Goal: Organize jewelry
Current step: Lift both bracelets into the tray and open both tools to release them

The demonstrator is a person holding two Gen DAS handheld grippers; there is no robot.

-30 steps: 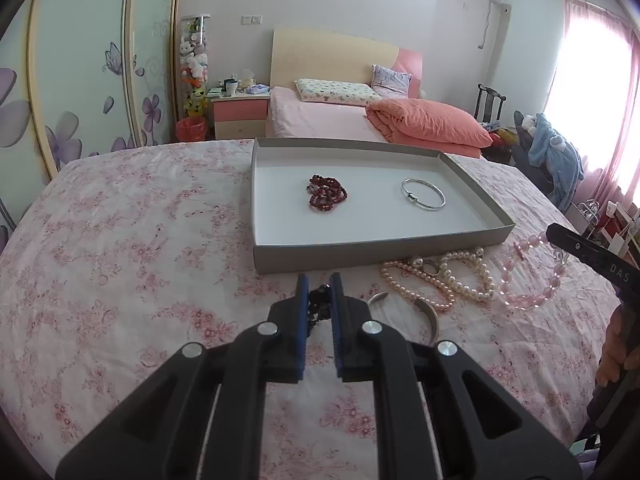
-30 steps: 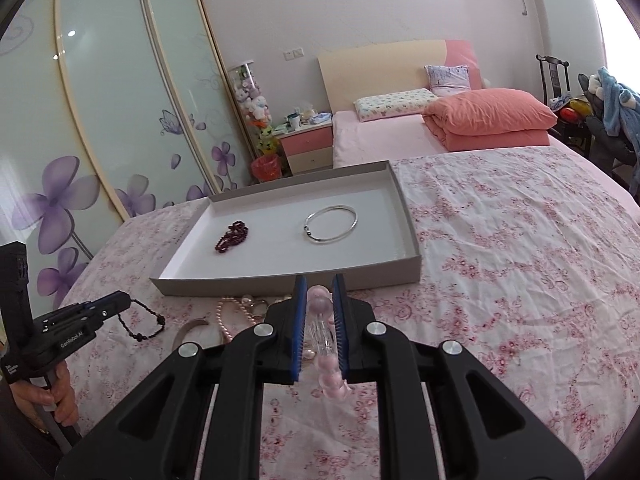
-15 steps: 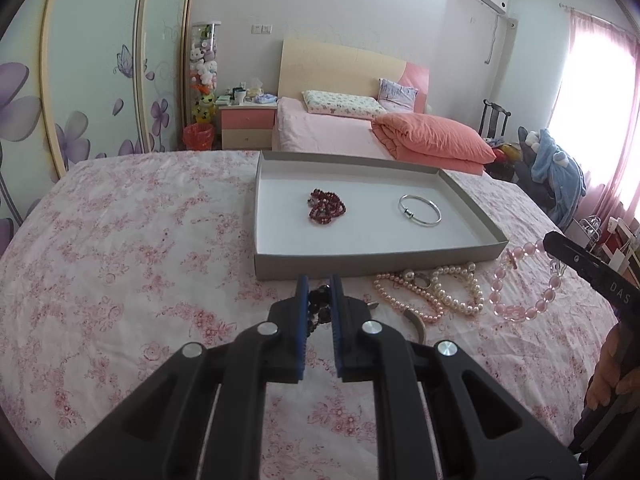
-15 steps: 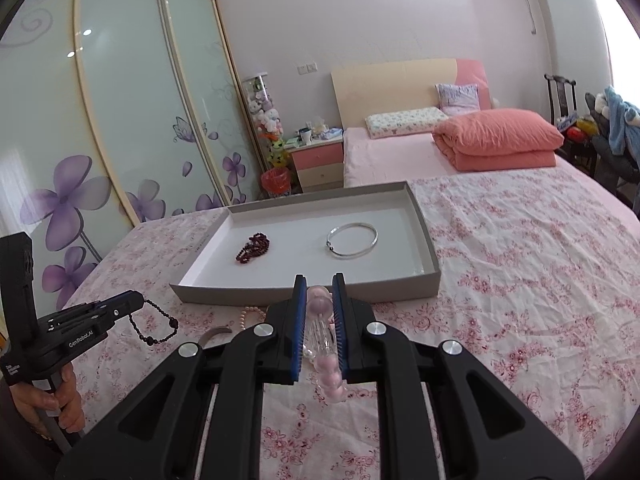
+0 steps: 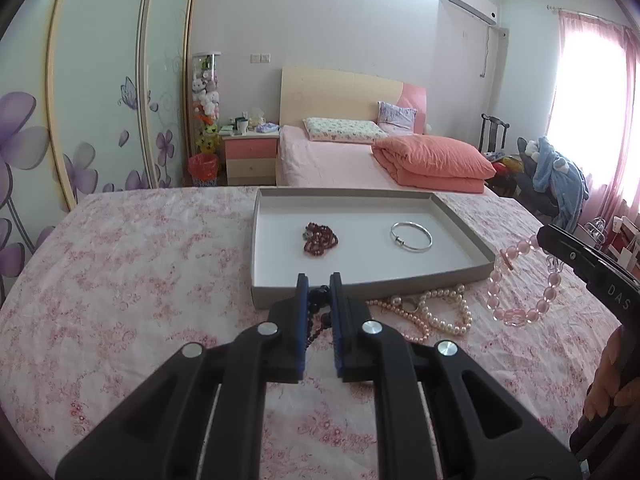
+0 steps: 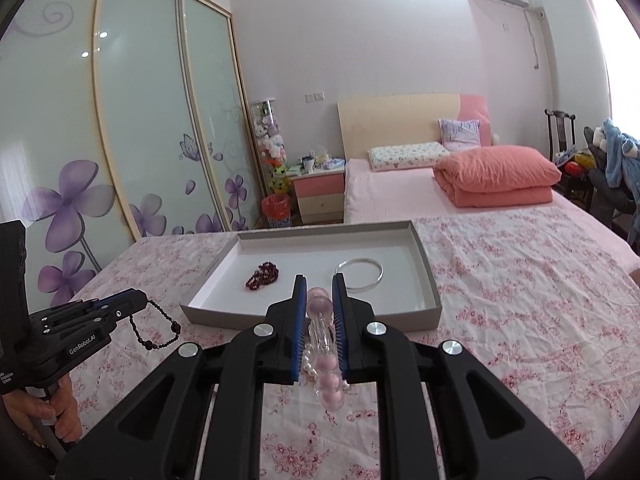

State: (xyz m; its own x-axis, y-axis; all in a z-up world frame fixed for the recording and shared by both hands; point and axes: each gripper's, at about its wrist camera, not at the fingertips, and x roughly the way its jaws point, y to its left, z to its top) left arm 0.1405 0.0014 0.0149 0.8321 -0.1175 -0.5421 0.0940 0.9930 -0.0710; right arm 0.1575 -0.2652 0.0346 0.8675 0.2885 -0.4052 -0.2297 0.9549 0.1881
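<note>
We see a bed covered by a white sheet with pink flowers (image 5: 140,280). On it lies a shallow grey cardboard tray (image 5: 360,286), and just before the tray a heap of cream pearl necklaces (image 5: 436,312) lies directly on the sheet.

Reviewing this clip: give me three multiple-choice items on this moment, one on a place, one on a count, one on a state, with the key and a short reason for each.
1. Where does the pearl necklace lie?
A. inside the tray
B. on the bedspread in front of the tray
C. on the nightstand

2. How many pieces lie in the grey tray?
A. two
B. four
C. none

3. What is the right gripper doing?
A. standing open and empty
B. shut on the pink bead bracelet
C. shut on the silver bangle

Key: 1 B, it rests on the floral cloth by the tray's near wall. 2 A, a dark red bead string and a silver bangle. 3 B, pink beads sit between its pads.
</note>
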